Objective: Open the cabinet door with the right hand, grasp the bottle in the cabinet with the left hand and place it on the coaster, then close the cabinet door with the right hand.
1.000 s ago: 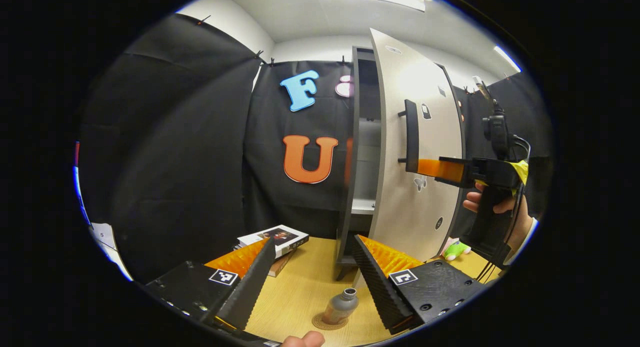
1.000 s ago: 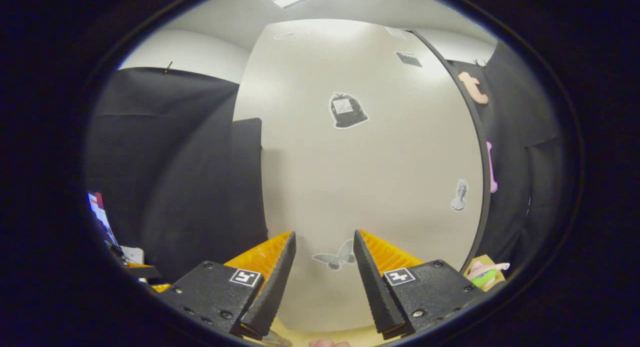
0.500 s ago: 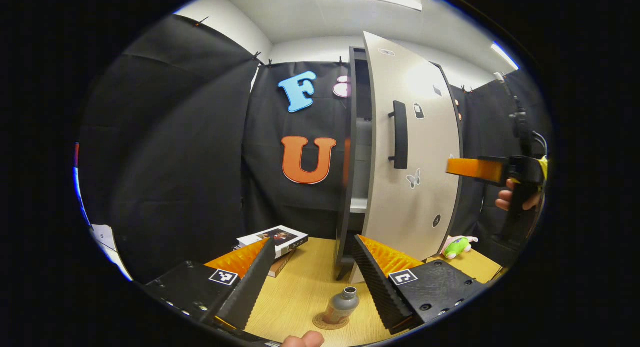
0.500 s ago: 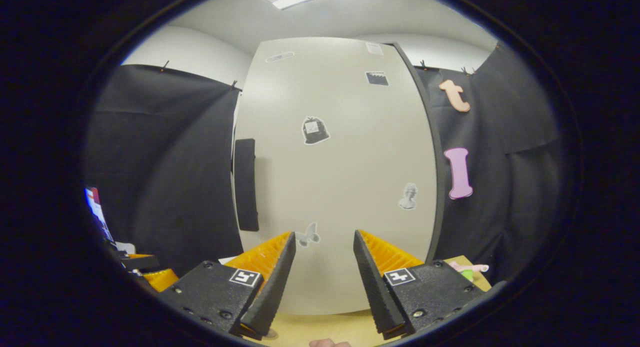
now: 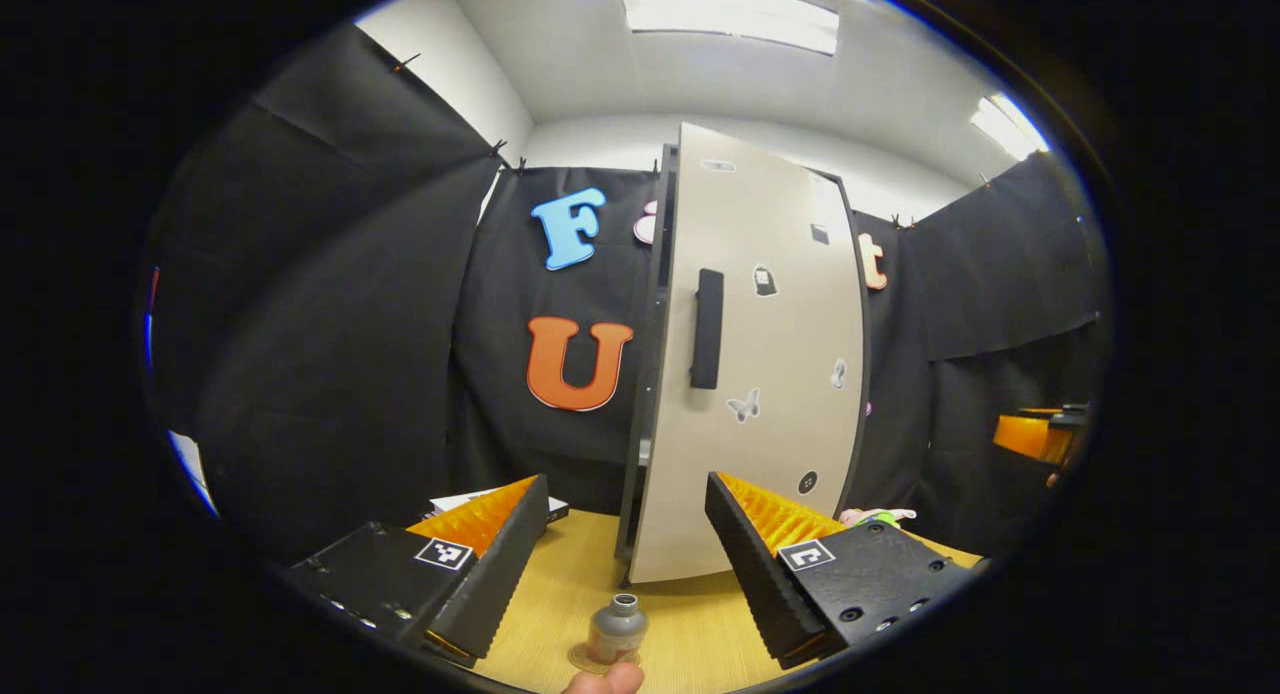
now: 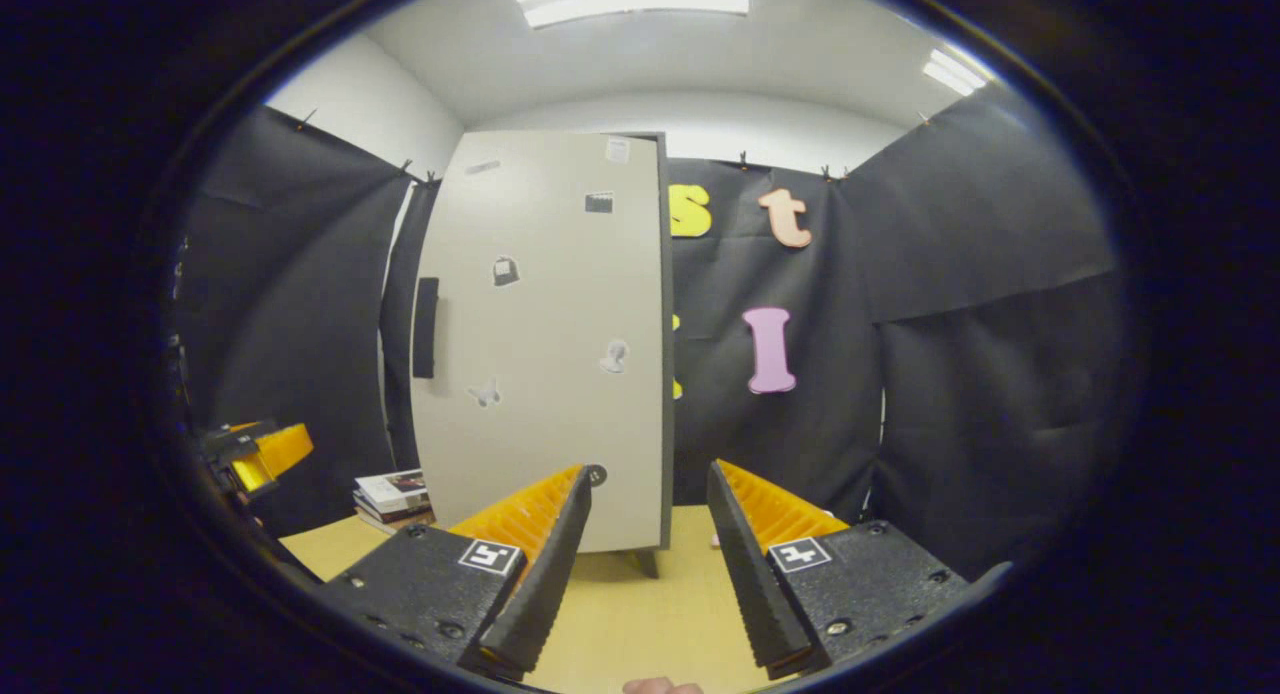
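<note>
No brand or label on the bottle (image 5: 615, 626) that I can read, too small. It's upright on the coaster (image 5: 583, 660) on the desk (image 5: 690, 624), in front of the nearly closed cabinet door (image 5: 760, 374). My left gripper (image 5: 625, 544) and right gripper (image 6: 648, 534) both have fingers spread wide, holding nothing.

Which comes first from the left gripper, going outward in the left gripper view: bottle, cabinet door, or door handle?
1. Bottle, on its coaster, low between the fingers.
2. Cabinet door, ahead, its foot on the table.
3. Door handle, higher up the door.
</note>
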Demonstrator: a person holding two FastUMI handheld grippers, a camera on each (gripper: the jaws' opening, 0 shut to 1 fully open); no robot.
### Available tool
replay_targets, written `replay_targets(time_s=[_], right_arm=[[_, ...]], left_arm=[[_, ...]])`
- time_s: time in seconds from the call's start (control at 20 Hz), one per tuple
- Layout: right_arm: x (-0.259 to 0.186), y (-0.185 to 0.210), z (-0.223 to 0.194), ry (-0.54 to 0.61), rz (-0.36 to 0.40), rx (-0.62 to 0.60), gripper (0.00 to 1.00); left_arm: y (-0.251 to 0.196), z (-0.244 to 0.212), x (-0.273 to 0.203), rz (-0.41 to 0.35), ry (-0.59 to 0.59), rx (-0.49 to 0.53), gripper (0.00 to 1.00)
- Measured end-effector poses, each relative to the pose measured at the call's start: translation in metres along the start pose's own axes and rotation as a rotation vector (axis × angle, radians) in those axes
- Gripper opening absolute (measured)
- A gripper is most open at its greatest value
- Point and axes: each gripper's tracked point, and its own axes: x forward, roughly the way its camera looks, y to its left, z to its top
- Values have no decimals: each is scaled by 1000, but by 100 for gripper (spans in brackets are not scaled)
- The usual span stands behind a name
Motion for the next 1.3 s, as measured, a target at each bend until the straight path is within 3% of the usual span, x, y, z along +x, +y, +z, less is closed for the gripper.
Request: replay_targets(time_s=[0.15, 0.4, 1.3], right_arm=[[-24, -26, -25, 64, -60, 6, 75], [-33, -37, -24, 42, -92, 43, 77], [-25, -20, -9, 8, -56, 81, 77]], left_arm=[[-15, -4, -9, -22, 17, 9, 95], [-31, -12, -23, -43, 38, 20, 95], [-30, -11, -35, -31, 52, 39, 95]])
